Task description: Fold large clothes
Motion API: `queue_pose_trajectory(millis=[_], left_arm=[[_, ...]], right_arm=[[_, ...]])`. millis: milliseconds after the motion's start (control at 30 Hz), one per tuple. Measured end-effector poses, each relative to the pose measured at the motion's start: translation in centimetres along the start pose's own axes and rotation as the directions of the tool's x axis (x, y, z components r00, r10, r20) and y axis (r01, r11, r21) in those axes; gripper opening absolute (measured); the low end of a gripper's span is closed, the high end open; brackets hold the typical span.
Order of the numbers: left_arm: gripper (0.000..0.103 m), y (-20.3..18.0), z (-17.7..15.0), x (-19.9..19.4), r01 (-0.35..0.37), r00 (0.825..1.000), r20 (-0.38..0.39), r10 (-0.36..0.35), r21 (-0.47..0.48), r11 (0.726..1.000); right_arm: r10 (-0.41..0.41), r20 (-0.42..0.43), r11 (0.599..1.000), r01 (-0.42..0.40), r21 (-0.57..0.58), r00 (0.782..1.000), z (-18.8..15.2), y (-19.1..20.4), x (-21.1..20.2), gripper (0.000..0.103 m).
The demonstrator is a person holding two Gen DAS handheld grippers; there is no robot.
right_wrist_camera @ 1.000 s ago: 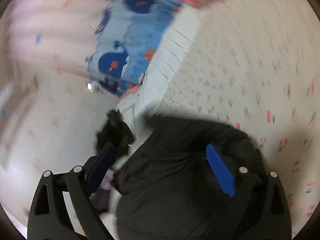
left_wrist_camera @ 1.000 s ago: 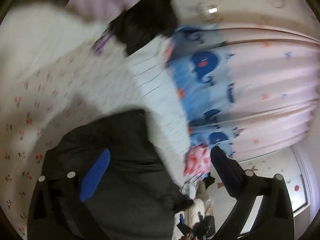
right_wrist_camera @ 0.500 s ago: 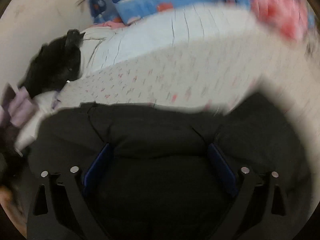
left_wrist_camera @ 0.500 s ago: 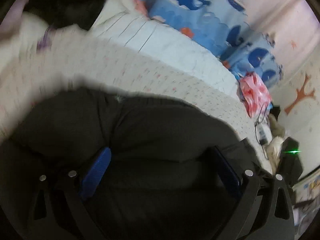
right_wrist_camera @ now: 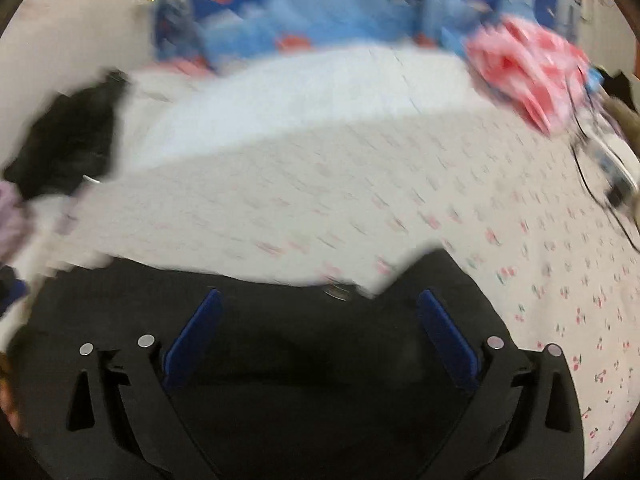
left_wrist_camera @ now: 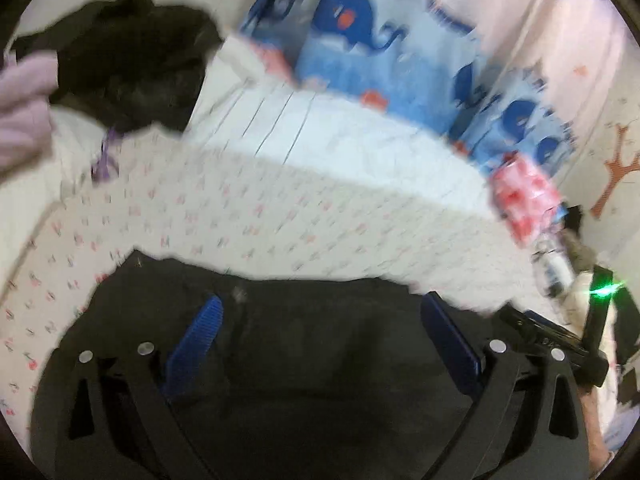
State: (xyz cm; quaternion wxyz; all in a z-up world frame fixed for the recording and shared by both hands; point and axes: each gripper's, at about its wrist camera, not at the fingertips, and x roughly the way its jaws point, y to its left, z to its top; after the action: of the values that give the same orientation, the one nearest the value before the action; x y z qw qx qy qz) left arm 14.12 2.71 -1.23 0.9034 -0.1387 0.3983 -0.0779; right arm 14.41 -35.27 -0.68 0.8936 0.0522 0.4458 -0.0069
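1. Both views are motion-blurred; fine detail is unreliable
2. Black garment (left_wrist_camera: 320, 360) lies on the bed (left_wrist_camera: 280, 216), at the near edge of the cherry-print sheet; it fills the lower half of each wrist view, also seen from the right (right_wrist_camera: 320, 360)
3. Left gripper (left_wrist_camera: 324, 332): fingers spread wide, blue pads (left_wrist_camera: 200, 324) well apart. Dark cloth lies between and beneath the fingers, its far edge just beyond the fingertips. Nothing is pinched between the pads; whether the fingers touch the cloth cannot be told
4. Right gripper (right_wrist_camera: 320, 328): fingers likewise spread wide, blue pads (right_wrist_camera: 444, 328) well apart. The garment sits under and between them; a small metal fastener (right_wrist_camera: 336, 291) shows on the cloth edge just beyond the fingertips, roughly midway
5. The garment's far edge runs unevenly across the sheet in both views; in the right view it rises to a point near the right finger
6. Beyond the garment: bare printed sheet, then a pale striped quilt (left_wrist_camera: 340, 132), then blue whale-print bedding (left_wrist_camera: 360, 48) against the wall
7. A second dark, fuzzy heap (left_wrist_camera: 136, 60) lies at far left of the bed, well apart from the garment, beside a lilac cloth (left_wrist_camera: 24, 108)
8. A pink-and-red patterned bundle (right_wrist_camera: 528, 68) rests at far right of the bed, near a cable (right_wrist_camera: 600, 196)
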Motion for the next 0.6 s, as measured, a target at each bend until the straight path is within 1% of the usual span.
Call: queue_pose_trajectory(millis=[33,67,100,133,233,267,300,333,367,400,433,467,500,533,567,600], left_arm=[[0.095,0.9,-0.9,1.8,-0.015,0.998,-0.054,0.014,-0.019,1.0],[0.095,2.4,-1.9,3.6,0.056,0.995,-0.078,-0.064,-0.096,0.994],[0.095,2.9,-2.1,3.9,0.074,0.995,-0.054,-0.082,-0.125,0.989],[0.095,2.9,-2.3,4.2,0.071,0.996,-0.043,-0.076,-0.12,0.99],[0.096,2.1,-2.6,5.0,0.027,0.997,-0.076,-0.032,-0.074,0.997],[0.096,2.1,-2.3,4.9,0.018,0.995,-0.101,-0.024,-0.066,0.998],[0.096,2.2,-2.1,4.4,0.006,0.992,-0.122,-0.013,-0.059,0.998],[0.095,2.4,-1.7,3.4,0.002,0.992,-0.126,-0.011,-0.071,0.998],[0.095,2.7,-1.4,1.1,0.036,0.995,-0.091,-0.045,-0.106,0.994],[0.095,3.1,-1.4,-1.5,0.078,0.996,-0.034,-0.083,-0.118,0.99],[0.095,3.3,-1.6,-3.2,0.086,0.996,0.006,-0.086,-0.105,0.991],[0.095,3.5,-2.1,-5.6,0.067,0.996,0.061,-0.063,-0.072,0.995],[0.096,3.9,-2.8,-6.9,0.051,0.994,0.097,-0.045,-0.057,0.997],[0.096,4.6,-3.6,-7.6,0.031,0.993,0.117,-0.024,-0.057,0.998],[0.096,5.5,-4.8,-7.4,-0.001,0.994,0.11,0.008,-0.06,0.998],[0.096,6.8,-6.1,-6.2,-0.017,0.997,0.079,0.023,-0.076,0.997]], right_arm=[[0.04,-0.078,0.998,-0.036,0.051,0.996,-1.0,-1.4,2.3,0.096],[0.155,-0.071,0.973,-0.14,0.182,0.985,-1.8,-3.3,3.5,0.096],[0.172,-0.04,0.966,-0.16,0.204,0.984,-2.0,-3.8,3.6,0.096],[0.174,-0.029,0.966,-0.165,0.197,0.984,-2.1,-3.8,3.8,0.096],[0.158,-0.048,0.976,-0.148,0.16,0.986,-2.2,-3.4,4.3,0.096],[0.161,-0.065,0.978,-0.15,0.147,0.985,-2.1,-3.3,4.3,0.096],[0.164,-0.102,0.981,-0.152,0.122,0.981,-1.7,-3.4,3.9,0.096],[0.163,-0.116,0.982,-0.149,0.12,0.98,-1.2,-3.8,2.9,0.096],[0.178,-0.089,0.977,-0.164,0.138,0.98,-0.9,-4.3,1.5,0.096],[0.196,-0.017,0.97,-0.192,0.148,0.98,-1.2,-5.2,-1.2,0.096],[0.187,0.017,0.973,-0.187,0.136,0.982,-0.9,-5.6,-2.6,0.096],[0.163,0.059,0.979,-0.169,0.113,0.985,-1.5,-6.0,-4.0,0.096],[0.129,0.094,0.986,-0.138,0.09,0.987,-2.5,-6.5,-4.9,0.096],[0.094,0.096,0.991,-0.103,0.085,0.991,-3.6,-7.0,-4.6,0.096],[0.069,0.058,0.992,-0.075,0.102,0.996,-5.1,-7.9,-2.9,0.096],[0.092,0.025,0.987,-0.095,0.131,0.995,-6.0,-8.7,-1.5,0.096]])
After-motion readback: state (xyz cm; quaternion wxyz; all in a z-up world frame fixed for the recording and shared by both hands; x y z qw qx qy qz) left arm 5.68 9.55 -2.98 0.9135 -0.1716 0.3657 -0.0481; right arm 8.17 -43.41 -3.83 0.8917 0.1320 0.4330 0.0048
